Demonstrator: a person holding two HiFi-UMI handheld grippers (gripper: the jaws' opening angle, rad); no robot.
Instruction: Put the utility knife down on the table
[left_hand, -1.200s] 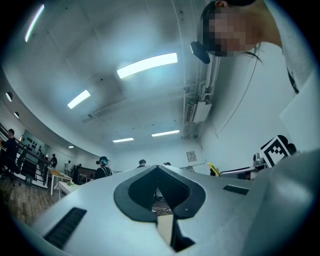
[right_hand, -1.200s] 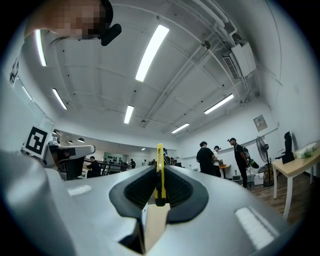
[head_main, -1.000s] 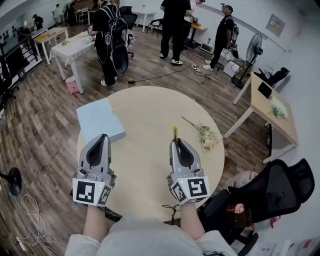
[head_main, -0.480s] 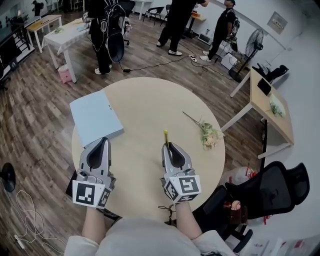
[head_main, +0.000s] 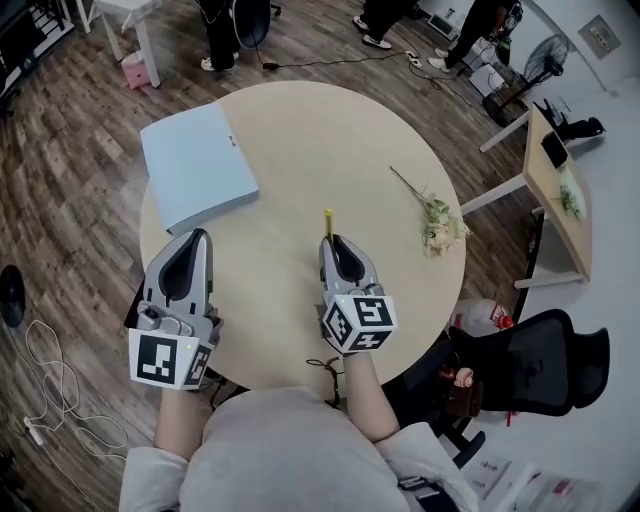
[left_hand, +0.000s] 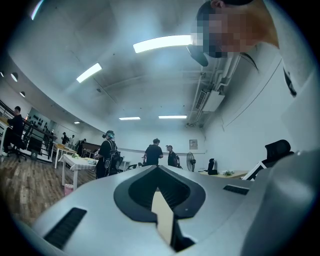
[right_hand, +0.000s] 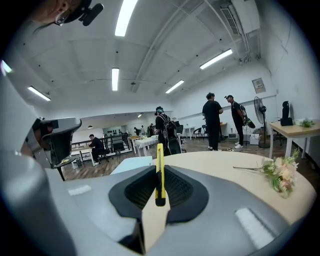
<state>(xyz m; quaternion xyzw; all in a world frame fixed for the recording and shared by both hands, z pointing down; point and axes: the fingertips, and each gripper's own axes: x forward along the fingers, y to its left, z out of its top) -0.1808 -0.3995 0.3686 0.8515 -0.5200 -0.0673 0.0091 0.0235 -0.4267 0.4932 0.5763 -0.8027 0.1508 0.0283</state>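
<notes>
On the one round table (head_main: 320, 140), beside one blue folder (head_main: 200, 165) and one flower sprig (head_main: 435, 220), we hold two grippers: our right gripper (head_main: 335, 246) clenches the single yellow utility knife (head_main: 328, 222) over the tabletop, and our left gripper (head_main: 198, 238) is pressed together, empty.

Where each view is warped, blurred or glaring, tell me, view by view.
Head view: fisheye bends the floor around the round table; light is even, with little blur. Left gripper view: dark vignetted corners, a glaring ceiling strip, the left gripper soft up close. Right gripper view: same barrel warp, bright ceiling tubes, utility knife crisp between the jaws.
</notes>
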